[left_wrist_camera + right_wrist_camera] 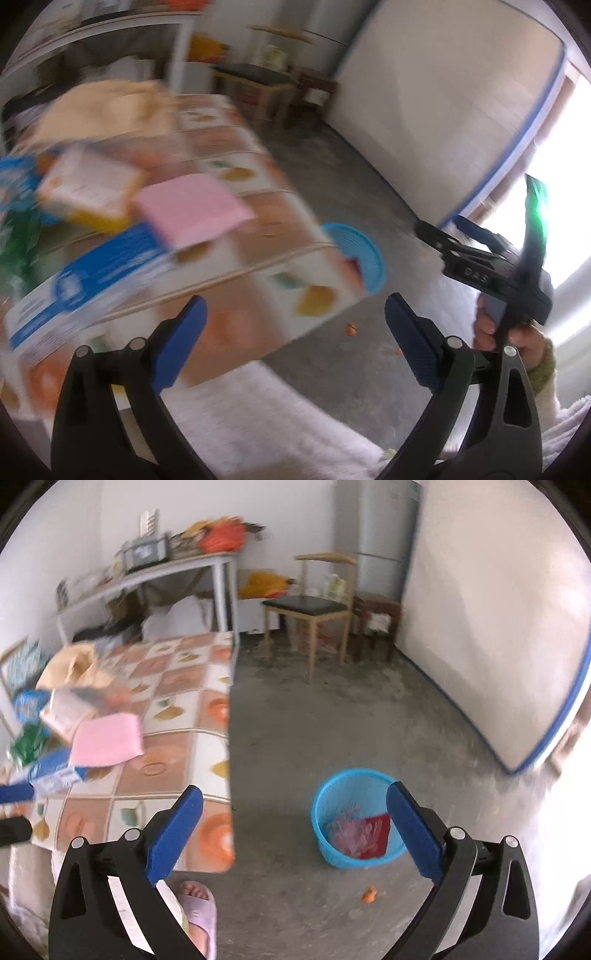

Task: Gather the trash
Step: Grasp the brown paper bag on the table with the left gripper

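Observation:
My left gripper [295, 343] is open and empty over the near corner of a table with a patterned cloth [236, 147]. On the table lie a pink sheet [192, 206], a blue and white box [85, 273], a yellow and white box [88, 184] and a green packet [18, 236]. My right gripper [295, 830] is open and empty above the floor, left of a blue basket [321, 812] that holds pink and red trash. The basket [354, 254] shows past the table's edge. A hand [517, 336] holds the right gripper [447, 225].
An orange scrap [369, 893] lies on the grey floor near the basket. A foot in a lilac slipper [195, 904] stands by the table. A beige bag [103, 107] sits at the table's far end. A chair [310, 609], a fridge [376, 528] and a cluttered white table [147, 576] stand at the back.

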Tool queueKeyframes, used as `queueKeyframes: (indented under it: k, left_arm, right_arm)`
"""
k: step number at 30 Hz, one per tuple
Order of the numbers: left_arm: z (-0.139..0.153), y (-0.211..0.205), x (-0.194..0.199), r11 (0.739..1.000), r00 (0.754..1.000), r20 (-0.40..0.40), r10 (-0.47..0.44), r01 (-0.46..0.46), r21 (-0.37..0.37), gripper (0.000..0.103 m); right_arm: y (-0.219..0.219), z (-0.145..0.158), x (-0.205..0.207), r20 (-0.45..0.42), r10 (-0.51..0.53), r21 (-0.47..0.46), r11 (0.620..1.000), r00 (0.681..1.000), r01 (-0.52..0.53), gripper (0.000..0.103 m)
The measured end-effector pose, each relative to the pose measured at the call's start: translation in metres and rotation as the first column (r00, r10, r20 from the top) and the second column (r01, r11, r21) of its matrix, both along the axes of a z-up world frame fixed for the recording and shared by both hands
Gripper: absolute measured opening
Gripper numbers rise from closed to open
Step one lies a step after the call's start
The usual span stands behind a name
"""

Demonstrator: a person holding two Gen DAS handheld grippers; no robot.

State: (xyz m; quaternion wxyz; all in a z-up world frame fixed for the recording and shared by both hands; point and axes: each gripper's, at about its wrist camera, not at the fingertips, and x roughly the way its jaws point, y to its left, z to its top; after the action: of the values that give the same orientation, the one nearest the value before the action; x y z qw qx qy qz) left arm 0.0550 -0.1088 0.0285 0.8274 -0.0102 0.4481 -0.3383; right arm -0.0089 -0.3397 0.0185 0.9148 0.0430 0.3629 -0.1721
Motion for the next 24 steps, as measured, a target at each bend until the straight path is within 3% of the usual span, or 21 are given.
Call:
queueKeyframes:
  k: [5,9,13,17,21,24]
  left_arm:
    - [-0.003,0.065,0.012,0.987,0.989,0.000,0.149,-0.148,-0.068,0.094]
    - [0.005,0.097,0.026,0.967,0.980,0.016,0.201,-0.195,-0.166,0.095]
    - [0.035,0.121,0.064,0.956,0.970,0.096,0.222,-0.197,-0.218,0.095]
    - [0.070,0.120,0.127,0.981,0.967,0.188,0.174,-0.153,-0.121,0.095]
    - [0.076,0.091,0.195,0.997,0.982,0.179,0.058,-0.067,0.045,0.095]
    - [0.065,0.063,0.232,0.983,0.990,0.134,-0.046,0.021,0.184,0.094]
  right_arm:
    - [0.039,0.024,0.026,0.008,0.090,-0.045,0.995,0.996,-0.090,0.097]
    - [0.060,0.041,0.036,0.073,0.187,0.003,0.982,0.980,-0.188,0.097]
    - [0.080,0.050,0.060,0.114,0.260,0.089,0.959,0.959,-0.271,0.097]
    - [0.101,0.052,0.090,0.122,0.304,0.154,0.935,0.945,-0.321,0.097]
    - [0.115,0.045,0.118,0.133,0.332,0.232,0.905,0.934,-0.355,0.097]
    - [0.122,0.038,0.129,0.134,0.344,0.251,0.895,0.929,-0.368,0.097]
